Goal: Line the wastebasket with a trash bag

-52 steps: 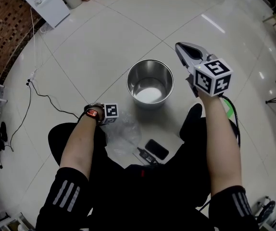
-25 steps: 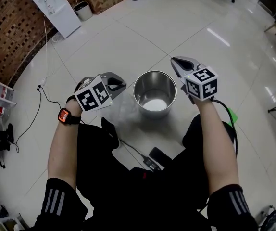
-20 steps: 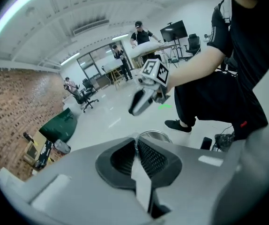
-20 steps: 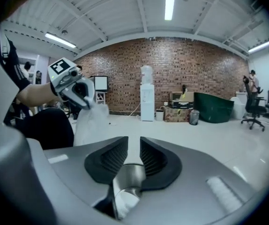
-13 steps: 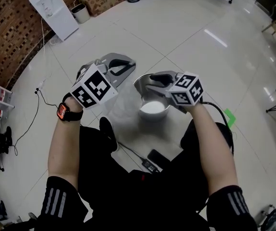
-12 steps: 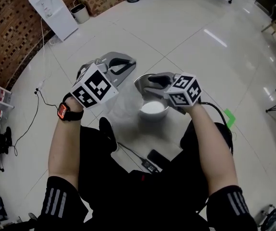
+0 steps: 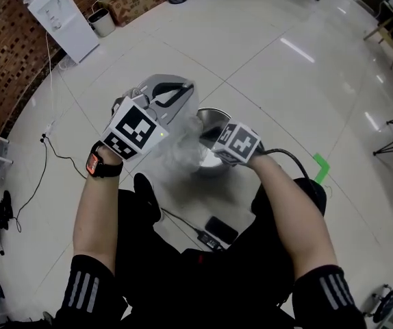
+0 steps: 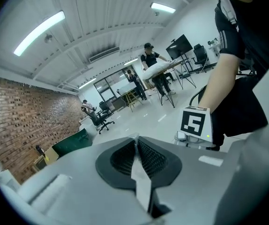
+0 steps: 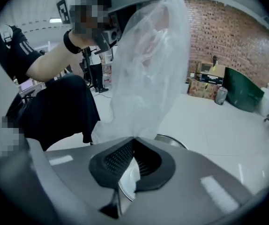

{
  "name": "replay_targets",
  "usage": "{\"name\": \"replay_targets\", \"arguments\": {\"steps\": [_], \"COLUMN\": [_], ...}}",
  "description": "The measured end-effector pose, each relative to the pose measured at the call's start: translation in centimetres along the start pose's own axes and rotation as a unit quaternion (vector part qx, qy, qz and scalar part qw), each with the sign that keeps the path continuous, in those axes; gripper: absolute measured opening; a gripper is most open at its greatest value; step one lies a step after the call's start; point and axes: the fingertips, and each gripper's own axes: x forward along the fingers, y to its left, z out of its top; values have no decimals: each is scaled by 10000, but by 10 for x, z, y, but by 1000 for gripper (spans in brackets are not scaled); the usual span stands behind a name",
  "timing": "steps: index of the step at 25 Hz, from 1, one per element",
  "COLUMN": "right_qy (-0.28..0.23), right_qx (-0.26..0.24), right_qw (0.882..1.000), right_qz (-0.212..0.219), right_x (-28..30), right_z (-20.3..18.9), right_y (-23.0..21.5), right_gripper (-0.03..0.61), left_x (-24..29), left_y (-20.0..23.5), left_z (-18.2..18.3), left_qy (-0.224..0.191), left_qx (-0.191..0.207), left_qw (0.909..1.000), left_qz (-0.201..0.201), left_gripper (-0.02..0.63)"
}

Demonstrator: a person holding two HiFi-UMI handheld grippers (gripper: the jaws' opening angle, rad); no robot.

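While the clear trash bag (image 9: pixel 144 55) is hung in the air right by the steel wastebasket (image 7: pixel 209 115), not inside it yet, it's being pinched in two spots. The left gripper (image 8: pixel 136 140) is clamped tight on a thin strip of film up top. The right gripper (image 9: pixel 134 142) has just been closing its jaws lower down, with a fold of film caught between them. Biggest worry from this: the film looks slick and only slivers are held, so either pinch could be lost the moment the bag is pulled apart. It can't be told whether one layer or both got caught by the right jaws — if both, the mouth won't be opened at all and the bag will just be stretched or torn. The wastebasket looks light and is parked loose on the smooth tile floor (image 7: pixel 265 60), so it could be shoved or tipped if film is dragged against the rim. Bunched film could also get stuffed in as a lump — not spread over the edge.
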Motion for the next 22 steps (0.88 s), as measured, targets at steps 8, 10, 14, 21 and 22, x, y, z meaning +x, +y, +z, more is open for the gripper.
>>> {"name": "replay_targets", "arguments": {"steps": [8, 10, 14, 21, 22], "right_qy": [-411, -253, -184, 876, 1042], "right_qx": [553, 504, 264, -441, -557], "right_qw": [9923, 9904, 9847, 9833, 9815], "right_qz": [-1034, -1262, -1710, -1532, -1506], "right_x": [-52, -56, -60, -5, 3], "right_z": [1, -7, -16, -75, -84], "right_y": [-78, -89, -115, -119, -118], "right_gripper": [7, 6, 6, 6, 6], "left_x": [-3, -6, -4, 8, 11], "left_y": [5, 2, -17, -67, -69], "left_z": [0, 1, 0, -48, -60], "left_qy": [-614, -850, -1056, -399, -153], "left_qx": [-319, -390, -419, -591, -517], "left_qw": [9976, 9956, 9932, 9855, 9854], "left_qz": [93, 91, -267, -1541, -1615], "left_gripper": [-6, -6, 6, 161, 161]}}
